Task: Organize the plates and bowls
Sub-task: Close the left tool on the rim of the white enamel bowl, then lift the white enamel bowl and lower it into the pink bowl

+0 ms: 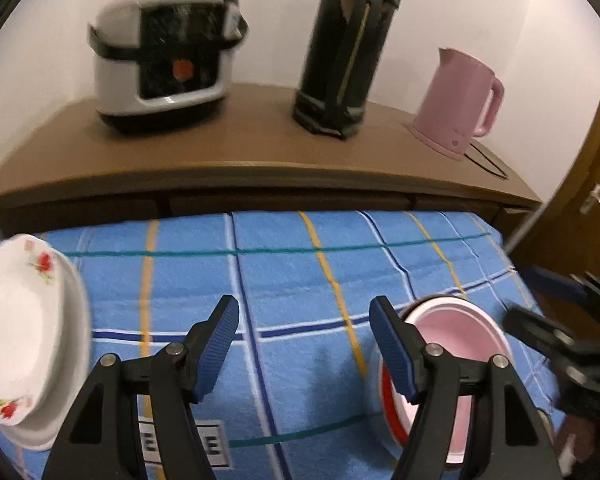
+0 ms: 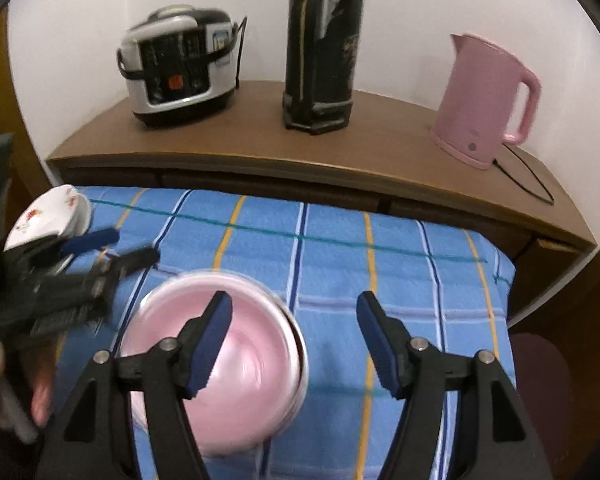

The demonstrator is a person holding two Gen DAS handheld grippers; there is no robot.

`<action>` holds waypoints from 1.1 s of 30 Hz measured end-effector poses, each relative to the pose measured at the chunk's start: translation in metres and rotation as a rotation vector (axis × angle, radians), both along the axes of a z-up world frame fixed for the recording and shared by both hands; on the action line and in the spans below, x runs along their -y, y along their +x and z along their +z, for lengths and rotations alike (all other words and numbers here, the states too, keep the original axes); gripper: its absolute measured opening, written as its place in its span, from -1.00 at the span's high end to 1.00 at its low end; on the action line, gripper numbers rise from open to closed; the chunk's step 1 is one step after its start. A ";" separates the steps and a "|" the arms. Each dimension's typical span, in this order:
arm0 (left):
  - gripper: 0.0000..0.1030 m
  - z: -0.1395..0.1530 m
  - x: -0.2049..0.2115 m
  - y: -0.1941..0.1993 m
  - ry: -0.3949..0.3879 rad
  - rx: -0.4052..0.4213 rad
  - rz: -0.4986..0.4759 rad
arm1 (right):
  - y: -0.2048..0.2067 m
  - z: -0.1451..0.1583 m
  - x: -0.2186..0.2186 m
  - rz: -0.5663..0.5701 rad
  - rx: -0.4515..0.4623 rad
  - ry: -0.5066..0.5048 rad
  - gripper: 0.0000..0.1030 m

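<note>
A pink bowl (image 1: 464,344) sits nested in a red-rimmed bowl (image 1: 387,404) on the blue checked cloth (image 1: 292,280). It is just right of my left gripper (image 1: 305,308), which is open and empty above the cloth. Stacked white plates with red flowers (image 1: 20,328) lie at the cloth's left edge. In the right wrist view my right gripper (image 2: 295,300) is open, its left finger over the pink bowl (image 2: 256,364), with nothing held. Each gripper shows blurred in the other's view: the right gripper (image 1: 540,300), and the left gripper (image 2: 132,246) near the flowered plates (image 2: 48,212).
Behind the cloth a brown cabinet (image 2: 340,152) carries a rice cooker (image 2: 180,68), a tall black thermos (image 2: 324,48) and a pink kettle (image 2: 484,100) with its cord. A wooden door (image 1: 580,200) stands at the right. A hand (image 2: 40,396) holds the left gripper.
</note>
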State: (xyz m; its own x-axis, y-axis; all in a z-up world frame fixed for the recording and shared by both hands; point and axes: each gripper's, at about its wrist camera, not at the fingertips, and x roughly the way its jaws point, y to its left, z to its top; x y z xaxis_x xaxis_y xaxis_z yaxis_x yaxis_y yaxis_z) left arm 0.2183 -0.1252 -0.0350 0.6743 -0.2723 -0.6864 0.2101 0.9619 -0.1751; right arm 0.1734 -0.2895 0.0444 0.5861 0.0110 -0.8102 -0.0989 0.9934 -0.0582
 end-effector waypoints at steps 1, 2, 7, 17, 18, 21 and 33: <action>-0.35 0.002 0.000 -0.008 0.018 0.024 0.013 | -0.012 0.001 0.009 -0.013 0.001 0.015 -0.27; -0.35 0.004 0.001 -0.018 0.021 0.042 0.012 | -0.030 0.001 0.021 -0.037 0.003 0.039 -0.27; -0.35 0.004 0.016 -0.077 0.008 0.043 -0.068 | -0.101 -0.003 0.063 -0.144 0.010 0.098 -0.25; -0.35 -0.007 0.072 -0.142 0.018 0.015 -0.255 | -0.141 -0.020 0.067 -0.111 -0.028 0.196 0.51; -0.35 -0.010 0.077 -0.146 0.025 0.009 -0.268 | -0.142 -0.022 0.063 -0.098 -0.029 0.192 0.54; -0.35 -0.015 0.087 -0.154 0.030 0.001 -0.299 | -0.147 -0.025 0.061 -0.089 -0.025 0.184 0.56; 0.47 -0.035 0.108 -0.154 0.021 -0.061 -0.349 | -0.151 -0.033 0.056 -0.080 0.020 0.222 0.76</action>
